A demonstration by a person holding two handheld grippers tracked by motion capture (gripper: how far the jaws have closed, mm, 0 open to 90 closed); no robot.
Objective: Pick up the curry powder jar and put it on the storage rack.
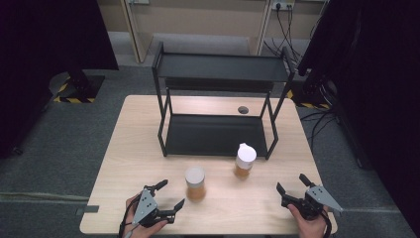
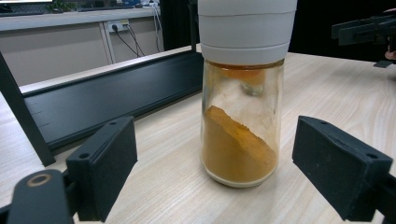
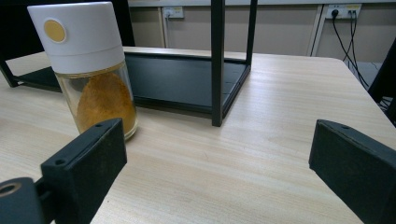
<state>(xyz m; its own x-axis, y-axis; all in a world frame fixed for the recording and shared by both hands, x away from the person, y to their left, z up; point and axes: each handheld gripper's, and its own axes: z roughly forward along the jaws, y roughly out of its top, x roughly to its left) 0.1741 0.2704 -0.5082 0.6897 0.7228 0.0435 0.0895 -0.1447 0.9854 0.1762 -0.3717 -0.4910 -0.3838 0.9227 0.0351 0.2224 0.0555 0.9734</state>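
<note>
Item 1, left gripper (image 1: 172,193): lower left of the high view, held in a hand at the near table edge. Jaws spread wide, holding nothing. In the left gripper view its two black pads (image 2: 105,165) stand apart at the lower corners of the frame with a jar between and beyond them, not touched.

Item 2, right gripper (image 1: 291,182): lower right of the high view, held in a hand at the near edge. Jaws spread wide, holding nothing. In the right gripper view its pads (image 3: 86,165) sit at the lower left and lower right of the frame, bare table between them.

Item 3, near jar (image 1: 195,183): glass, white cap, orange-brown powder, upright. Lower centre of the high view, just right of the left gripper. In the left gripper view it stands at centre frame (image 2: 241,119), powder banked on a slant.

Item 4, far jar (image 1: 244,160): same kind, upright, centre right of the high view, just in front of the rack's front right leg. Upper left of the right gripper view (image 3: 88,70).

Item 5, black two-tier rack (image 1: 218,67): upper centre of the high view, at the far half of the table.

Item 6, wooden table (image 1: 133,148): light grain, bearing all of the above.
</note>
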